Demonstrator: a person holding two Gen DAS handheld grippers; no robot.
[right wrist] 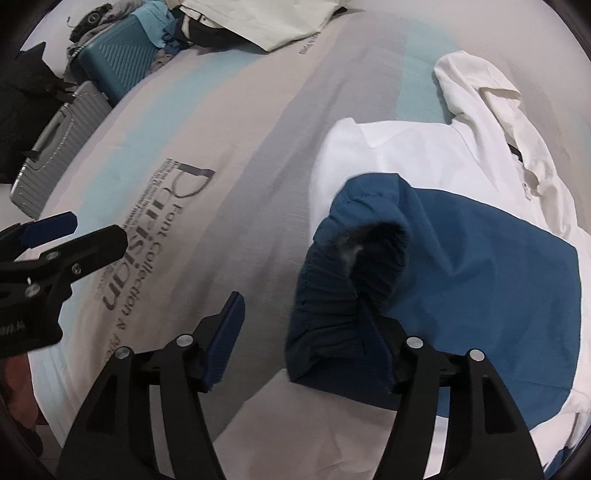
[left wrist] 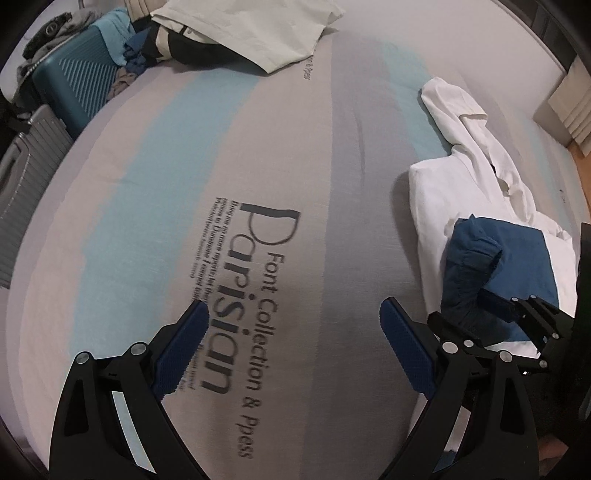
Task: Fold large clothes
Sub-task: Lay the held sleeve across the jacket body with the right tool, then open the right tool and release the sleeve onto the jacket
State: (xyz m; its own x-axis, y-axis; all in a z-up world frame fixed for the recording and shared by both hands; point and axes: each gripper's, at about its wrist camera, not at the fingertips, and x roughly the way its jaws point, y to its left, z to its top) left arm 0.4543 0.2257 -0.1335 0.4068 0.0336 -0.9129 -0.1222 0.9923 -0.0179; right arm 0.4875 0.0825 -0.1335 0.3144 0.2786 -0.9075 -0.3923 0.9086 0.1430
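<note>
A blue garment (right wrist: 480,266) lies folded on top of a white garment (right wrist: 388,147) at the right side of the bed. Its ribbed cuff (right wrist: 332,295) bunches up and drapes over the right finger of my right gripper (right wrist: 303,310). The jaws stand apart, so the cloth only leans on that one finger and is not pinched. My left gripper (left wrist: 295,321) hovers open over the printed sheet (left wrist: 258,147) with nothing between its fingers. In the left wrist view the blue garment (left wrist: 509,254) and the right gripper (left wrist: 517,314) sit at the right edge.
A pile of light and dark clothes (left wrist: 240,29) lies at the far end of the bed. A teal suitcase (left wrist: 74,85) and a grey suitcase (left wrist: 26,166) stand beside the bed's left edge. Wooden floor (left wrist: 580,166) shows at the right.
</note>
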